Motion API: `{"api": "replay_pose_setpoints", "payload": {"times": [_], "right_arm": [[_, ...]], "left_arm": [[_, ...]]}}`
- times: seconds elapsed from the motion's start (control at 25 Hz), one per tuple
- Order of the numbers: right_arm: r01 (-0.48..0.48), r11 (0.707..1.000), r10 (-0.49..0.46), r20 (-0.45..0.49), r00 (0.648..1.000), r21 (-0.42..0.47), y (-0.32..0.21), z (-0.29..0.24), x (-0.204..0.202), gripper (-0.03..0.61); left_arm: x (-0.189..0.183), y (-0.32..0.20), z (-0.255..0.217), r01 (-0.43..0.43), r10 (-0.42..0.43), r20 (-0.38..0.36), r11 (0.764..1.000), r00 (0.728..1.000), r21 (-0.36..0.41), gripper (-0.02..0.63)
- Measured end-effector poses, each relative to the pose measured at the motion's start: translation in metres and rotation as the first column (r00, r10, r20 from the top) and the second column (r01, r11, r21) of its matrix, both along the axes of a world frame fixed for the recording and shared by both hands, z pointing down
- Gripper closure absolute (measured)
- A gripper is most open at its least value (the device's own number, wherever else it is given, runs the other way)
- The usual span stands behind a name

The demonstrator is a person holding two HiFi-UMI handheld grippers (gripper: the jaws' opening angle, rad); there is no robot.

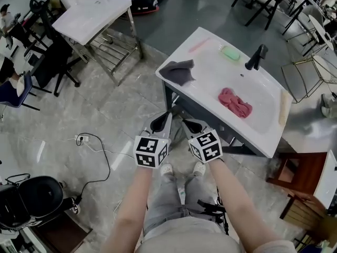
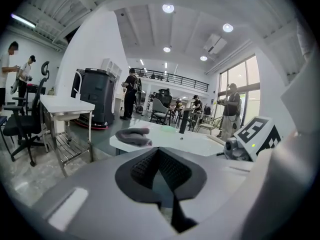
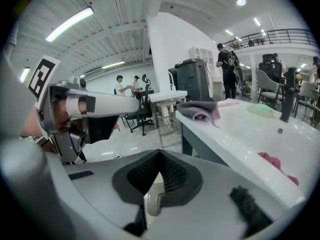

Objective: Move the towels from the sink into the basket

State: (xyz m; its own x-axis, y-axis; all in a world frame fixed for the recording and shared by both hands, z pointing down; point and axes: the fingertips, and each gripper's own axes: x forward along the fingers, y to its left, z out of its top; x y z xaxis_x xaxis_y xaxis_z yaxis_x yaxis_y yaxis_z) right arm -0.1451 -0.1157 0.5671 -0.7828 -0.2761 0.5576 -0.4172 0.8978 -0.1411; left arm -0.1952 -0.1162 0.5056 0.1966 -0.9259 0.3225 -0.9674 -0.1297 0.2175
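A grey towel (image 1: pixel 178 71) lies bunched on the near left corner of the white sink (image 1: pixel 210 83). A pink towel (image 1: pixel 235 102) sits crumpled in the basin. Both grippers hang side by side in front of the sink's near edge, below its top, touching neither towel. My left gripper (image 1: pixel 159 123) is shut with nothing between its pads. My right gripper (image 1: pixel 194 125) is shut and empty too. The left gripper view looks past its jaws (image 2: pixel 159 159) at the grey towel (image 2: pixel 134 135). The right gripper view shows its jaws (image 3: pixel 160 169), the grey towel (image 3: pixel 200 109) and the pink towel (image 3: pixel 277 163).
A black faucet (image 1: pixel 256 57) and a green soap bar (image 1: pixel 230 52) stand at the sink's back. A white table on a metal frame (image 1: pixel 92 15) is at far left, with a black office chair (image 1: pixel 50 62). A cable (image 1: pixel 95 152) runs across the floor. Brown wooden furniture (image 1: pixel 300 181) stands at right.
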Motion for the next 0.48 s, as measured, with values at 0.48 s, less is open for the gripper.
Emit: {"api": "replay_pose_setpoints", "payload": {"times": [0.48], "right_arm": [[-0.040, 0.992, 0.028, 0.102, 0.994, 0.120, -0.006, -0.085, 0.029, 0.561]], "left_arm": [[0.024, -0.004, -0.068, -0.032, 0.027, 0.045, 0.993, 0.999, 0.111, 0.609]]}}
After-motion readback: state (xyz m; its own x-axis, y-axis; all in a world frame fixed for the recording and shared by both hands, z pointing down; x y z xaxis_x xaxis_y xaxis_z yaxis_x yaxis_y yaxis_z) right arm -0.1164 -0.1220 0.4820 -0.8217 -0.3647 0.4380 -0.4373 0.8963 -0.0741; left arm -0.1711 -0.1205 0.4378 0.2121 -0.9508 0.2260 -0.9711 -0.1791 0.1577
